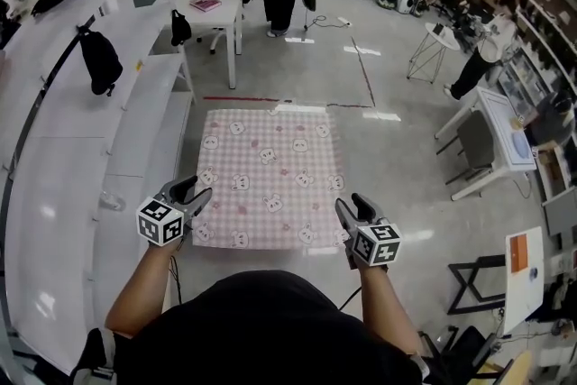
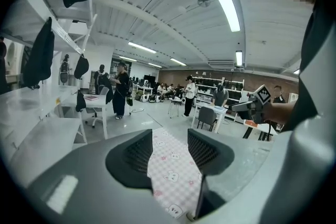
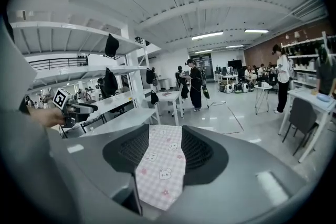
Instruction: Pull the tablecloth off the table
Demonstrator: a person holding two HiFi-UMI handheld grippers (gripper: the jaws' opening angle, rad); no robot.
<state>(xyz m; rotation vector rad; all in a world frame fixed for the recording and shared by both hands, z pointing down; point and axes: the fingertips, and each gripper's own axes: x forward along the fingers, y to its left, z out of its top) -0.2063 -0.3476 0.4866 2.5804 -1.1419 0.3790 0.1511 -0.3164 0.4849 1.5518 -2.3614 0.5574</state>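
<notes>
A pink-and-white checked tablecloth [image 1: 270, 176] is seen from above, spread flat directly ahead of the person. The left gripper [image 1: 195, 190] is held at the cloth's left edge close to the near corner. The right gripper [image 1: 352, 206] is held at the right edge close to the other near corner.

In the left gripper view the jaws are seen standing apart, with a strip of the cloth showing in the gap between them, unclamped. In the right gripper view the jaws are likewise parted, and the cloth is visible between them but not gripped.

Both grippers are pointed forward and somewhat downward, and are angled slightly inward toward each other. The left forearm [image 1: 144, 288] and the right forearm [image 1: 389, 307] are stretched forward, bare, with the elbows set outward.

The cloth is printed with small white cartoon animal faces and tiny pink marks scattered over the checks. It is laid smooth with straight edges, and whatever it rests on is covered from sight. Grey floor [image 1: 397, 167] is seen around it.
</notes>
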